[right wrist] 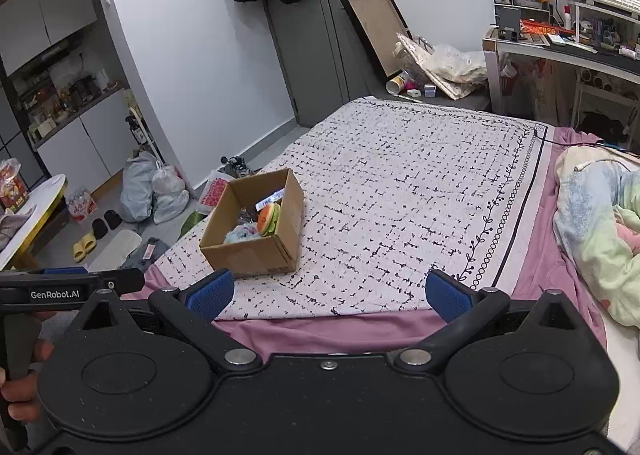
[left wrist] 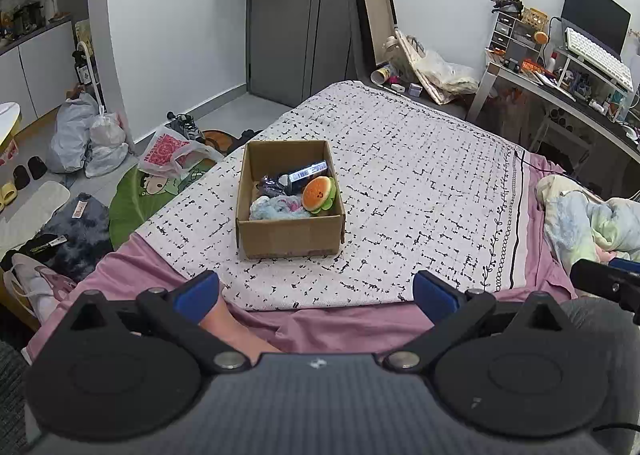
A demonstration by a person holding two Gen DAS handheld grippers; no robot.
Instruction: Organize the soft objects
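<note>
An open cardboard box (left wrist: 288,235) stands on the white patterned blanket (left wrist: 420,191) on the bed. Inside lie an orange burger plush (left wrist: 319,193), a blue-pink fluffy item (left wrist: 276,207) and a dark packaged item (left wrist: 296,177). The box also shows in the right wrist view (right wrist: 256,251), with the plush (right wrist: 269,220) inside. My left gripper (left wrist: 316,293) is open and empty, held back from the box near the bed's front edge. My right gripper (right wrist: 328,295) is open and empty, to the right of the box and further back.
A crumpled pastel quilt (right wrist: 596,231) lies at the bed's right side. A cluttered desk (right wrist: 560,47) stands at the far right. Bags (left wrist: 88,139), shoes and clothes cover the floor left of the bed. The pink sheet (right wrist: 340,331) lies under the blanket.
</note>
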